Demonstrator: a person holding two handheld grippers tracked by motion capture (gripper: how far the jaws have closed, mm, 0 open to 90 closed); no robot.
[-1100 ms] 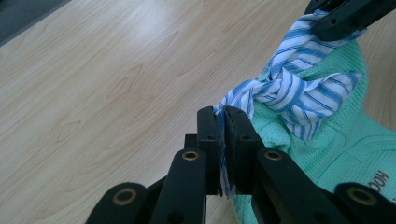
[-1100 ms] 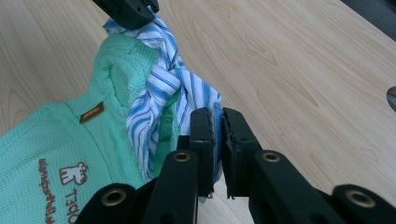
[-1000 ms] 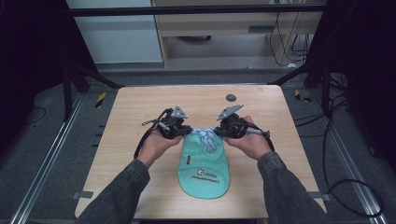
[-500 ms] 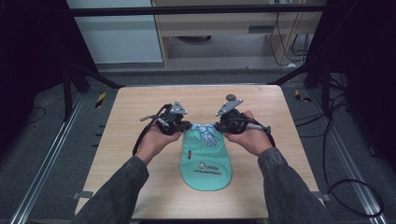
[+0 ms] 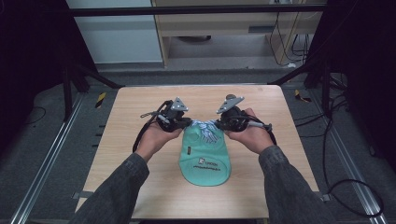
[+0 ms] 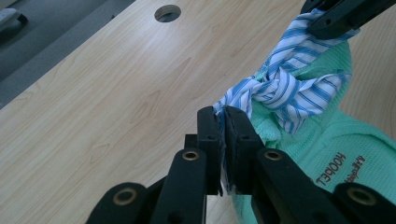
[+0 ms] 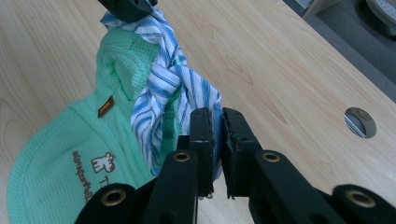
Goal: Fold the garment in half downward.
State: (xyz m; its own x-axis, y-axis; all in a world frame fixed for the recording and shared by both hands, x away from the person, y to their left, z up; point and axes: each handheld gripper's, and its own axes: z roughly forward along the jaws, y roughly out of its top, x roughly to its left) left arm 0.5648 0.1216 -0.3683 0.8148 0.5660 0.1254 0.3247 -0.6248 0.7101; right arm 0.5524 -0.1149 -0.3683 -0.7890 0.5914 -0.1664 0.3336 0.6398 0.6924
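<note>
Left gripper [image 6: 223, 122] and right gripper [image 7: 215, 122] each pinch an end of the striped cloth [image 5: 206, 130], knotted between them above the green cap [image 5: 205, 156].

The mint-green knitted garment [image 6: 355, 154] carries brown lettering seen upside down, roughly "HOOKE"; the rest is unreadable

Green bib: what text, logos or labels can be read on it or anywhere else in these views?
Green bib, brown print beside a small figure: partly legible, upside down in the left gripper view as roughly "HOOK..."; the rest is too blurred.
Small brown tag on the bib: too small to read.
Striped ties: no text.
</note>
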